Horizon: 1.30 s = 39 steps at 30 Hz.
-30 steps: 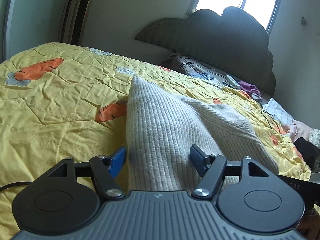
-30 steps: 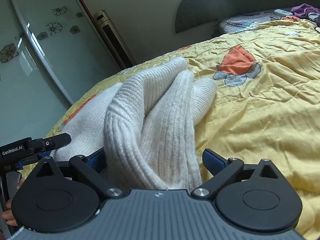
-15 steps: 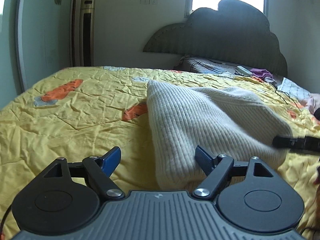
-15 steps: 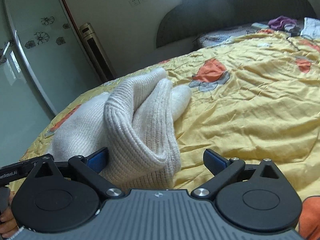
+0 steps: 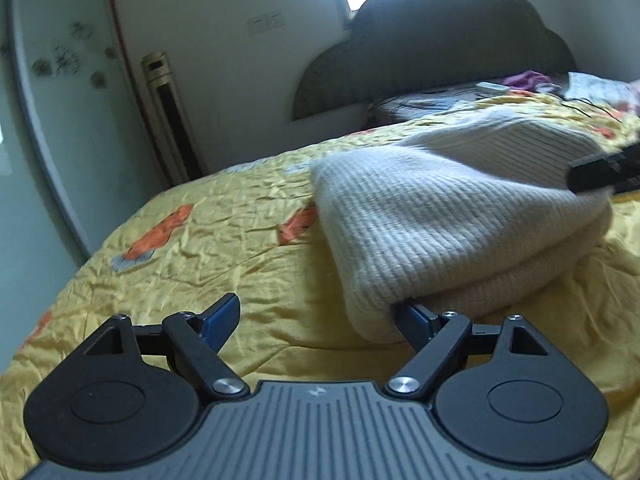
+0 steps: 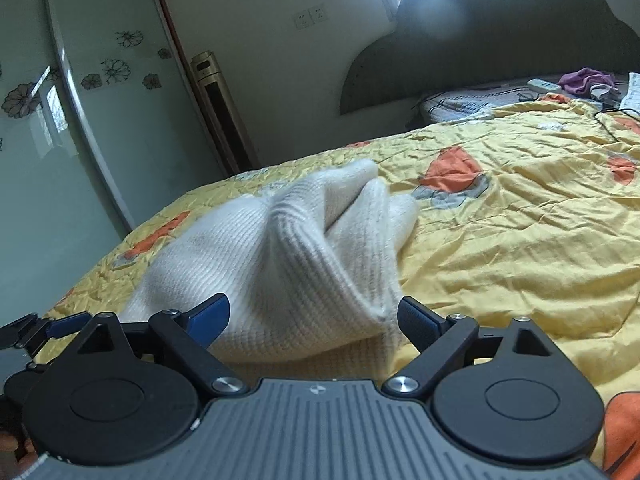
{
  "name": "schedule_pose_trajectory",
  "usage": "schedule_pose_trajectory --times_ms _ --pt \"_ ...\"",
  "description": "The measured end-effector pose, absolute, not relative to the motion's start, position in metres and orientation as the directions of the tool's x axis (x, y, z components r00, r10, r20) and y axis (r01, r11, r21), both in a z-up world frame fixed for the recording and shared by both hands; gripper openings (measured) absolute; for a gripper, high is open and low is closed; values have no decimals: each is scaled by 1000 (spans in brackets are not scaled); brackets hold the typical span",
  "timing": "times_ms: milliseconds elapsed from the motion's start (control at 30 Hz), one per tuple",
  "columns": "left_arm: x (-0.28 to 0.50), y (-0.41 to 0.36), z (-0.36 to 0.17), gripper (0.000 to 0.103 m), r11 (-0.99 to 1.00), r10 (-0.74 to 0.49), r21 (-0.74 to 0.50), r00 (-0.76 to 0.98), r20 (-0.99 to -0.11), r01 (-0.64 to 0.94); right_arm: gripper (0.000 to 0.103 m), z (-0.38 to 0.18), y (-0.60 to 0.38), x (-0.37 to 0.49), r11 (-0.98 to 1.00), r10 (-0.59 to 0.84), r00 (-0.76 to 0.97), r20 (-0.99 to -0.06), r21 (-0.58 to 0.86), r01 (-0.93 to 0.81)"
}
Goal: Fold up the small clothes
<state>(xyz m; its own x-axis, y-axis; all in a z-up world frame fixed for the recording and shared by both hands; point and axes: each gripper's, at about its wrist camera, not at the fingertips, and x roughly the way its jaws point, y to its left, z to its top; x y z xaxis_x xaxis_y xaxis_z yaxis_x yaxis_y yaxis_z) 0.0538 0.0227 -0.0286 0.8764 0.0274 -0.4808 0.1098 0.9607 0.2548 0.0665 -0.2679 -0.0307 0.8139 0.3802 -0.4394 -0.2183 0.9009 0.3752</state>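
A cream ribbed knit sweater (image 5: 440, 216) lies folded in a thick bundle on the yellow quilt (image 5: 224, 248). My left gripper (image 5: 320, 316) is open at the bundle's near left corner; its right finger touches the fold's edge, and bare quilt lies between the jaws. In the right wrist view the sweater (image 6: 296, 256) bunches up in ridges right in front of my right gripper (image 6: 312, 316), which is open with the knit lying between its fingers. The right gripper also shows as a dark bar in the left wrist view (image 5: 600, 168).
The yellow quilt with orange flower prints (image 6: 520, 232) covers the bed. A dark headboard (image 6: 500, 40) stands at the far end with small items and a cable near it. A tall tower unit (image 6: 220, 112) and a glass wardrobe door (image 6: 80, 120) stand to the left.
Both grippers have pulled back from the sweater, and it has dropped lower onto the quilt. The left view has swung so the bundle sits to the right.
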Motion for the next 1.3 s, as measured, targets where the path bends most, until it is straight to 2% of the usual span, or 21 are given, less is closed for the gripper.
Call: schedule_pose_trajectory --times_ms 100,200,300,400,833,1067,1300 --pt "62 41 -28 88 981 46 184 860 -508 57 92 -29 -253 59 890 426 790 -440 361 -279" --pt "64 48 -25 89 990 33 135 841 -540 48 92 -33 -246 60 901 419 771 -480 324 -288" --pt "55 39 -23 89 980 45 188 851 -522 63 90 -35 -250 59 913 384 784 -488 330 -241" --pt "48 30 -21 89 974 53 216 853 -519 71 93 -33 -253 53 924 352 802 -482 317 -216" --pt "37 21 -30 89 989 42 139 798 -601 53 101 -30 -236 32 958 286 802 -524 183 -222" --pt "36 26 -32 89 997 36 78 766 -642 19 102 -31 -235 27 960 280 793 -542 178 -218" --pt "33 25 -34 89 997 55 73 754 -654 -9 103 -33 -239 22 961 275 788 -550 185 -206"
